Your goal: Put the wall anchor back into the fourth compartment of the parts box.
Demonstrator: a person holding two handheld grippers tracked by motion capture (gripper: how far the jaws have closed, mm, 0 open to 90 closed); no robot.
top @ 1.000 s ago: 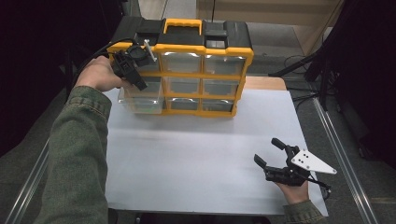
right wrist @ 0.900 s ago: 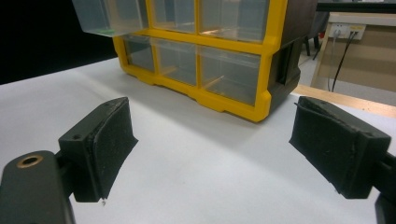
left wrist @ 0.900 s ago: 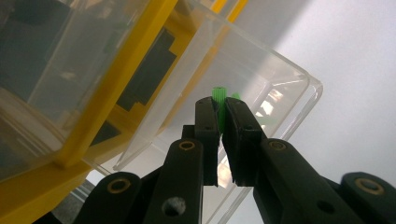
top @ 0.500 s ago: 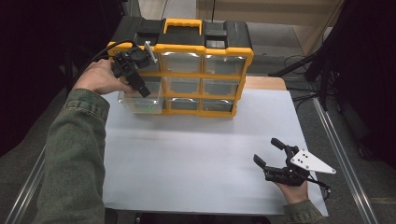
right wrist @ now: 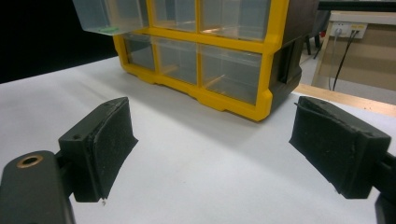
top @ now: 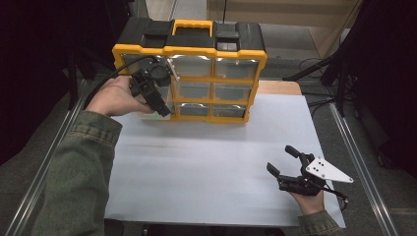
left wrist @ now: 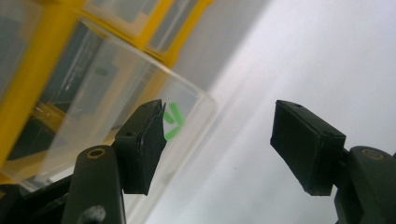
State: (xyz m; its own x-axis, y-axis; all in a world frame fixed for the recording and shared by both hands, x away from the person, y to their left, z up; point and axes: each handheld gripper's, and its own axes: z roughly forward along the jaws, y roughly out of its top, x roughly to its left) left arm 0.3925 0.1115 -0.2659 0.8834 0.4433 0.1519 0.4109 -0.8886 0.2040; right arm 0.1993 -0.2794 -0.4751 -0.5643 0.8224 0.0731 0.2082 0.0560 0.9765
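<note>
A yellow-framed organiser (top: 211, 78) with clear drawers stands upright at the far edge of the tabletop (top: 206, 162), a little left of the middle, its black top and yellow handle away from the person. One clear drawer (left wrist: 116, 107) at the organiser's lower left is pulled partly out of the frame, toward the tabletop's near side; in the left gripper view a few small green pieces (left wrist: 172, 120) show through its transparent wall. The left hand-held gripper (top: 156, 101) is at that drawer's front. Its jaws have just been opening and now stand wide: one pad lies just beside the drawer's corner, the other is well clear over the bare white tabletop, so nothing is pinched between them. The right hand-held gripper (top: 285, 162) is near the tabletop's near right corner, well apart from the organiser, with its jaws spread wide and empty, pointing toward the organiser. In the right gripper view the organiser's lower right corner sits between the two pads in the distance.
</note>
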